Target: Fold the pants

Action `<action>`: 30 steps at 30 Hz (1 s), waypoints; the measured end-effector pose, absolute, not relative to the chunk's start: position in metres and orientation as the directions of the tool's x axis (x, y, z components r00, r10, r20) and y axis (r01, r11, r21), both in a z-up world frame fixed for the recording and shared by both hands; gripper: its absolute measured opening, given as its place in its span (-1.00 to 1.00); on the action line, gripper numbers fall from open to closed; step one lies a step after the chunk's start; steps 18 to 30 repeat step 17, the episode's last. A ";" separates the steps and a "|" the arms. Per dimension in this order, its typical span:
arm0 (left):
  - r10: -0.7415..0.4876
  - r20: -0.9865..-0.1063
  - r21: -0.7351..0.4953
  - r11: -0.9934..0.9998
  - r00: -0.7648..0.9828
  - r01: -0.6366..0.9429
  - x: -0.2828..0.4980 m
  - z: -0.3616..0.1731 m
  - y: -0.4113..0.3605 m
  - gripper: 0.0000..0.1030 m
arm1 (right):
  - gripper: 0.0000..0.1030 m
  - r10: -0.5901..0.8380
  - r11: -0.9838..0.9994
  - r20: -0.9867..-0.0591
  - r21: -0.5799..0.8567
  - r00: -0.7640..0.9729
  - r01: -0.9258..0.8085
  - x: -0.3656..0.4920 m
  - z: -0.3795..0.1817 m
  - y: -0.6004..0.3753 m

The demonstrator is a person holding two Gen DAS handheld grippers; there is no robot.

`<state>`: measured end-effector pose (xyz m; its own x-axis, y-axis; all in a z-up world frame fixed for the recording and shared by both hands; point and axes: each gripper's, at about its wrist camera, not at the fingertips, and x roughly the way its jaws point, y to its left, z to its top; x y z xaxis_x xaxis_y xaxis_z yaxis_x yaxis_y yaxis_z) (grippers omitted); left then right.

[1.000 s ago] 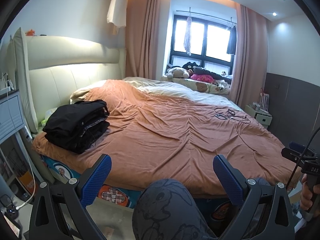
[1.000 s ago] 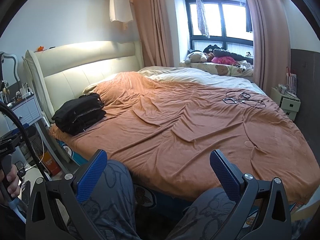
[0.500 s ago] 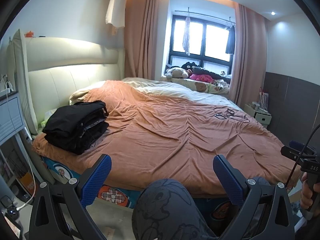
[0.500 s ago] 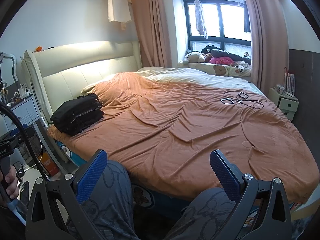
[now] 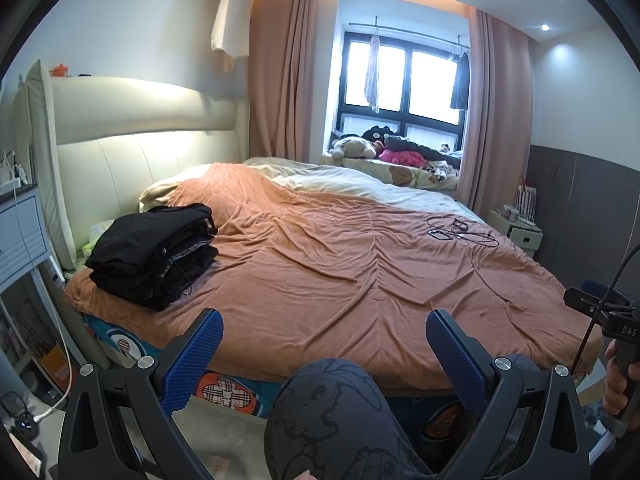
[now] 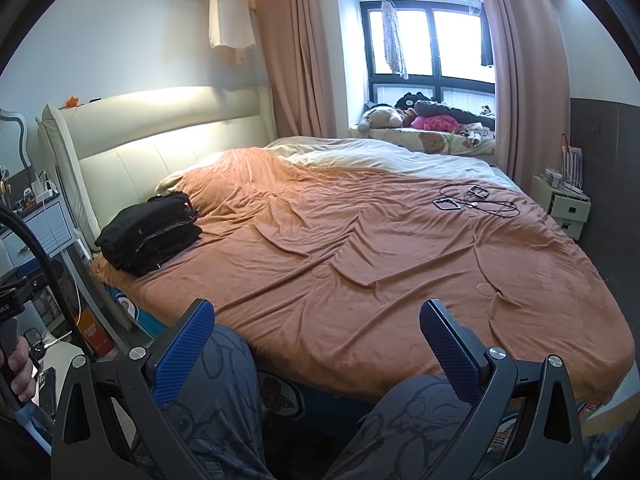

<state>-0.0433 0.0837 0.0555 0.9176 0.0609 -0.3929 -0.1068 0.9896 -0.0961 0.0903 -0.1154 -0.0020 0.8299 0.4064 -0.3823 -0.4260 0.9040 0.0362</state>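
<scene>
A stack of folded black pants lies on the near left corner of the bed, by the headboard. My left gripper is open and empty, held off the bed's near edge above a person's knee. My right gripper is also open and empty, above the person's legs in grey printed trousers. Both grippers are well short of the pants stack. The other gripper's handle and a hand show at each view's side edge.
An orange blanket covers the bed. A phone and tangled cables lie at its far right. A bedside cabinet stands left, a small white nightstand right. Stuffed toys fill the window ledge.
Both views have shifted very slightly; the pants stack and the bed stay as they were. Both grippers remain open.
</scene>
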 end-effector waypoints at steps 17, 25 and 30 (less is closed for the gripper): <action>0.055 -0.385 -0.090 0.991 0.921 -0.097 -0.054 0.059 0.079 0.99 | 1.00 0.405 0.905 -0.385 0.039 0.829 -0.424 0.089 -0.001 -0.117; 0.055 -0.385 -0.090 0.991 0.921 -0.097 -0.054 0.059 0.079 0.99 | 1.00 0.405 0.905 -0.385 0.039 0.829 -0.424 0.089 -0.001 -0.117; 0.055 -0.385 -0.090 0.991 0.921 -0.097 -0.054 0.059 0.079 0.99 | 1.00 0.405 0.905 -0.385 0.039 0.829 -0.424 0.089 -0.001 -0.117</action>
